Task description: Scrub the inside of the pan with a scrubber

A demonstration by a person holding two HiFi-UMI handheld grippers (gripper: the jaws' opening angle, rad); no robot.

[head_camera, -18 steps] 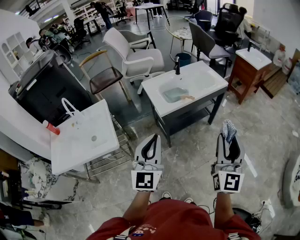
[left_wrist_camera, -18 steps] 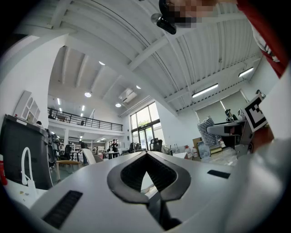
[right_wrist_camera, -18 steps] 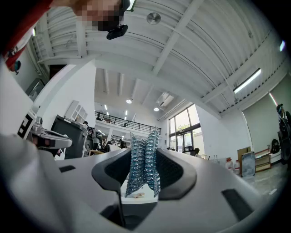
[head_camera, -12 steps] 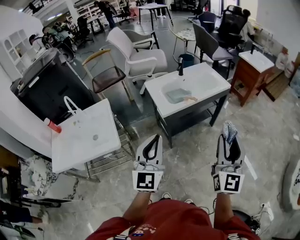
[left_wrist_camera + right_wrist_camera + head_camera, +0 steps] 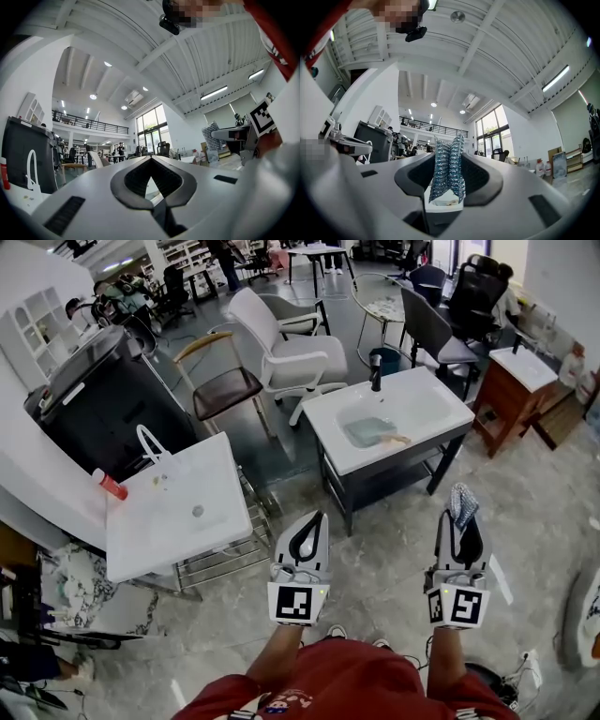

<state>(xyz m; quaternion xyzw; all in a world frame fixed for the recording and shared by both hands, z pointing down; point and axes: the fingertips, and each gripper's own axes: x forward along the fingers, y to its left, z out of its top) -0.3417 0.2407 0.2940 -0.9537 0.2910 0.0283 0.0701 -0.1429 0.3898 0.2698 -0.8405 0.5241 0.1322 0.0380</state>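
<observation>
A pale blue-grey pan (image 5: 367,431) with a light handle lies in the basin of the white sink unit (image 5: 441,407), ahead of me and apart from both grippers. My right gripper (image 5: 457,515) is held low at the right, shut on a silvery-blue mesh scrubber (image 5: 458,502) that sticks out past its tips. In the right gripper view the scrubber (image 5: 447,168) stands pinched upright between the jaws of the right gripper (image 5: 449,157). Low at the left, my left gripper (image 5: 312,520) is shut with nothing in it. In its own view, the left gripper (image 5: 151,160) has its tips meeting.
A black faucet (image 5: 376,372) stands at the sink's back edge. Another white sink top (image 5: 178,512) with a red bottle (image 5: 111,486) is at the left over a metal rack. White and brown chairs (image 5: 281,352) stand behind. A wood-cabinet sink (image 5: 525,368) is at the right.
The head view has shifted, so the sinks and chairs now sit slightly further right. Both grippers keep their pose, and the scrubber stays pinched in the right one.
</observation>
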